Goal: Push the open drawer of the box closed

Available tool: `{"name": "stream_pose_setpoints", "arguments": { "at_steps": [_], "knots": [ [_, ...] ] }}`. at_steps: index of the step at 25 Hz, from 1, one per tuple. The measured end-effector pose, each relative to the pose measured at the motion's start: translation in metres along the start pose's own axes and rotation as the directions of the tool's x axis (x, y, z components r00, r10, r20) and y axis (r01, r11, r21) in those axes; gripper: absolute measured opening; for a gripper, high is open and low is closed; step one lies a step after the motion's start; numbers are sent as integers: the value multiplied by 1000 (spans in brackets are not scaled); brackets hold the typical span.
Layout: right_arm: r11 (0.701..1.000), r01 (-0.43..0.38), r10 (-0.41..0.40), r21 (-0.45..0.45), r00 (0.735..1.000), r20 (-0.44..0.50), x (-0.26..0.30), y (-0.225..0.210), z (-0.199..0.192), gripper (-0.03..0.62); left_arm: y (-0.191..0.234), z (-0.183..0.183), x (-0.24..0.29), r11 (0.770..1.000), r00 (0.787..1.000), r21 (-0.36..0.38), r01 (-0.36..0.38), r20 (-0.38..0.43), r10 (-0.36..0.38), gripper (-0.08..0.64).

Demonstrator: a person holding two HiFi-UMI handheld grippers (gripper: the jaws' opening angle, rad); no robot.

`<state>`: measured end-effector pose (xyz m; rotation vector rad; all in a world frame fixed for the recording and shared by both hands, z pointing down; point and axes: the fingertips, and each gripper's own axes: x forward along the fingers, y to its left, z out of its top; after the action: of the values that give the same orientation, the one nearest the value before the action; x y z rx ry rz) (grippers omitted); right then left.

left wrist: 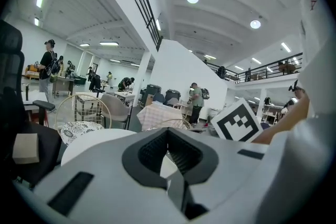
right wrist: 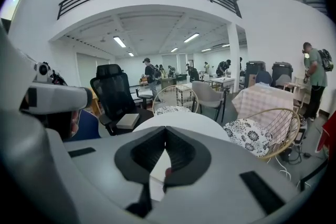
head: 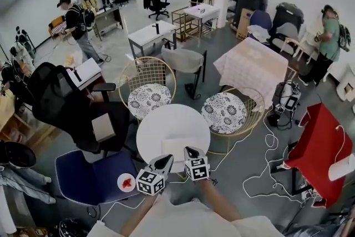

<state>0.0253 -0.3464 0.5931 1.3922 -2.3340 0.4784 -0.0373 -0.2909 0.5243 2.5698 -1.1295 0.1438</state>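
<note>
The box [head: 176,145] – a pale, low block – sits at the near edge of the round white table [head: 161,119], in the lower middle of the head view. Both grippers hover at its lower side: the left gripper [head: 165,160] off the box's lower-left corner, the right gripper [head: 191,151] over its lower-right part and seemingly nearer. Each has its jaws brought together on nothing, as both gripper views show. The box's long side runs left to right across the frame. The open drawer itself cannot be made out – so which face to push is unclear, though the box lies just up-frame of the fingertips.
</note>
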Motion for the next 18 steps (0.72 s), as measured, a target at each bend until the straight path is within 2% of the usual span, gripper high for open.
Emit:
{"name": "stream_pose_setpoints", "arguments": {
  "at_steps": [8, 13, 18],
  "knots": [
    [999, -9, 11, -47, 999, 39, -33, -14, -2, 17, -25, 7, 22, 999, 1000, 31, 10, 13, -11, 12],
    [998, -25, 32, -65, 995, 98, -78, -12, 5, 17, -46, 7, 21, 999, 1000, 38, -1, 7, 1, 12],
    [998, -29, 38, -62, 988, 147, -135, -10, -5, 17, -77, -5, 10, 999, 1000, 39, -15, -4, 15, 12]
  ]
}}
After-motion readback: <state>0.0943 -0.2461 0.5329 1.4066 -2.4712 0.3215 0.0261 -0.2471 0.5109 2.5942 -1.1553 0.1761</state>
